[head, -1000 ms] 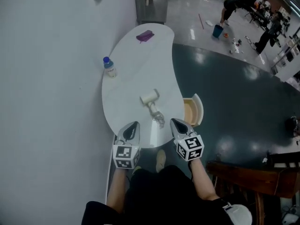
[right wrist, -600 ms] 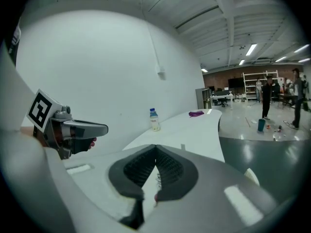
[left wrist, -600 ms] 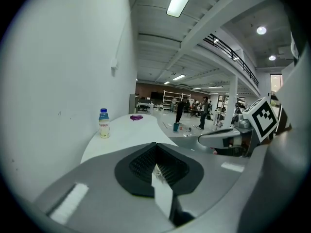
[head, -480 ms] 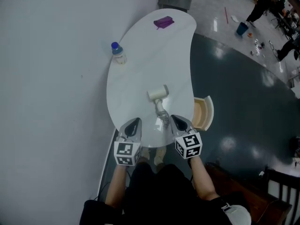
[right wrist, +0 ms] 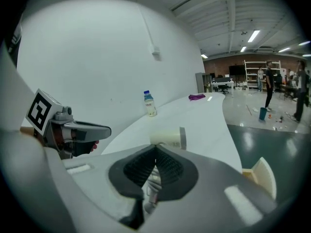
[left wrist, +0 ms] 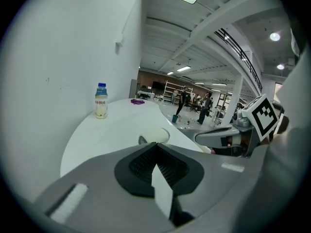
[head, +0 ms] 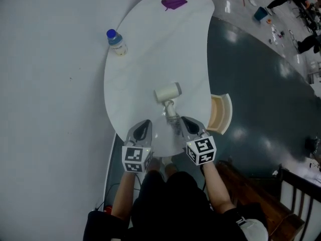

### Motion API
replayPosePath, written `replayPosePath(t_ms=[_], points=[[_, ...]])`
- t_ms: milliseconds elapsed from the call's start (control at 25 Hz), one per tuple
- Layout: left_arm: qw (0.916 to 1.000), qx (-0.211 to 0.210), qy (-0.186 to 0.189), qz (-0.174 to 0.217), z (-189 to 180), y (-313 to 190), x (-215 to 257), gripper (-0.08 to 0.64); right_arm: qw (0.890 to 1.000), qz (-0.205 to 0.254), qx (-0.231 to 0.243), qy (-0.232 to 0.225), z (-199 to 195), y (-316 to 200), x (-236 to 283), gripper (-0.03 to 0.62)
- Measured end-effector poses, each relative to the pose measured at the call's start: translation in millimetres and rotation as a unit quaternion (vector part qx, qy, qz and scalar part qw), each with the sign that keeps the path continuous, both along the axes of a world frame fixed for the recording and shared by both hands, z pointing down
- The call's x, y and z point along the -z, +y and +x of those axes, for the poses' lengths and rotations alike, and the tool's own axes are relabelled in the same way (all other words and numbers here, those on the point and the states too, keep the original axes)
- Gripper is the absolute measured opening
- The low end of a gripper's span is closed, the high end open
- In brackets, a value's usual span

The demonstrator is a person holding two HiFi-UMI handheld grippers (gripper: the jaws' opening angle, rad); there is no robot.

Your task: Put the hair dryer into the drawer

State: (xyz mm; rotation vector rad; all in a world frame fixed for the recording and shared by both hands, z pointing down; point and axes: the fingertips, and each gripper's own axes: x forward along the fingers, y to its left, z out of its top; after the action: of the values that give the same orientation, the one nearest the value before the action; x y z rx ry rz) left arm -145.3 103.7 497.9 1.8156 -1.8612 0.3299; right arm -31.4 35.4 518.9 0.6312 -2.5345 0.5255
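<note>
Left gripper (left wrist: 156, 145): filling the bottom of the view; jaws are meeting at the tips, nothing lying between them.
Hair dryer (left wrist: 154, 136): lying on the table at twelve o'clock, just past the tips; pale barrel showing, the rest hiding behind the jaws.
Table (left wrist: 112, 130): white, curving away toward one o'clock.
Bottle (left wrist: 100, 101): standing upright at ten o'clock, blue cap, close to the wall.
Purple item (left wrist: 137, 101): lying at the table's far end, eleven o'clock; too small to tell.
Right gripper (left wrist: 200, 137): hanging at three o'clock, tip pointing toward nine.
People (left wrist: 184, 98): standing on the far floor, one o'clock.
</note>
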Motion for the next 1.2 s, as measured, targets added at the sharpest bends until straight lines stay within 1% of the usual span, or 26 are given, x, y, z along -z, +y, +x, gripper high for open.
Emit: replayPosePath(t_ms=[80,200,320,360,400,520,600,840,960,1200], points=[[0.9999,-0.007,0.01,-0.01,1,-3,-12,0.008,1.0,-0.014,-0.007,0.002,-4,-2,-11,0.003],[0.9998,-0.01,0.015,-0.011,-2,-8,-23,0.008,1.0,-0.026,-0.009,-0.002,-13,-5,-20,0.004],[0.9995,-0.007,0.022,-0.023,-7,-7,-31,0.008,0.999,-0.033,0.0,-0.006,-24,-6,-26,0.039],[0.9993,-0.005,0.024,-0.028,-9,-6,-34,0.008,0.999,-0.035,0.0,-0.003,-27,-7,-30,0.052],[0.9992,-0.002,0.025,-0.03,-11,-5,-36,0.008,0.999,-0.038,0.001,0.002,-30,-8,-34,0.079],[0.9993,0.003,0.023,-0.031,-18,-4,-38,0.008,0.999,-0.05,0.008,0.015,-39,-11,-47,0.132],[0.9991,0.005,0.024,-0.034,-23,-2,-41,0.008,0.998,-0.055,0.009,0.024,-44,-14,-55,0.149],[0.9983,0.017,0.031,-0.047,-35,0,-49,0.008,0.996,-0.08,0.014,0.046,-55,-23,-76,0.226],[0.9981,0.023,0.034,-0.046,-43,-3,-52,0.008,0.995,-0.088,0.015,0.055,-61,-26,-84,0.242],[0.9976,0.034,0.035,-0.048,-56,-8,-59,0.008,0.993,-0.096,0.021,0.072,-73,-29,-102,0.25]])
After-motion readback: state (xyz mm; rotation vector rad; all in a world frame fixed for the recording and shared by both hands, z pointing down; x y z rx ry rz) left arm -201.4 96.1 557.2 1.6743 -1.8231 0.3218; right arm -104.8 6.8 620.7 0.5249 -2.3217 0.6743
